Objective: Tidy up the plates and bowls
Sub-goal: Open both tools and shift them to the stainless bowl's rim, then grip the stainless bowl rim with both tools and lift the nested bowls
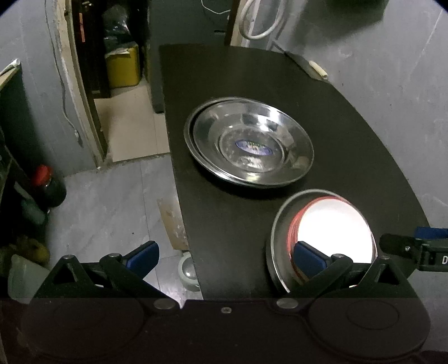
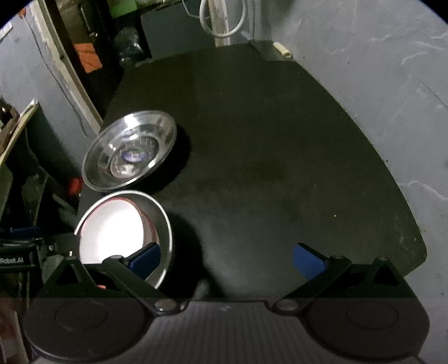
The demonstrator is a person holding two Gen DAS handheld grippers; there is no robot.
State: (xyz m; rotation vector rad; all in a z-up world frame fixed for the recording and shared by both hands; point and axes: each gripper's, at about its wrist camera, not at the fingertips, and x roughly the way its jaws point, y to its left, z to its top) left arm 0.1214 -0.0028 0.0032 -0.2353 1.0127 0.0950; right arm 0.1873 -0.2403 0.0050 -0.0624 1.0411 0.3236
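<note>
Glare whitens the bowl (image 1: 333,232) interior, hiding its inner surface.

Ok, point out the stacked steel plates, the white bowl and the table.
stacked steel plates (image 1: 249,145), left wrist view, blue sticker at centre.
white bowl (image 1: 334,226), left wrist view, bright inside.
table (image 2: 266,140), right wrist view, bare dark top.

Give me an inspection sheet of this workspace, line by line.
Surface: dark table, mostly bare on its right side.
Job's things: two nested steel plates; beside them a steel bowl holding a red-rimmed white bowl.
Clutter: a small pale object at the table's far corner.
Grippers: left gripper and right gripper both open, nothing between the fingers.
Cables: a white hose or cable loop behind the table; a thin wire down the wall.
Surroundings: yellow container in a doorway; red-capped dark bottle on the left.
</note>
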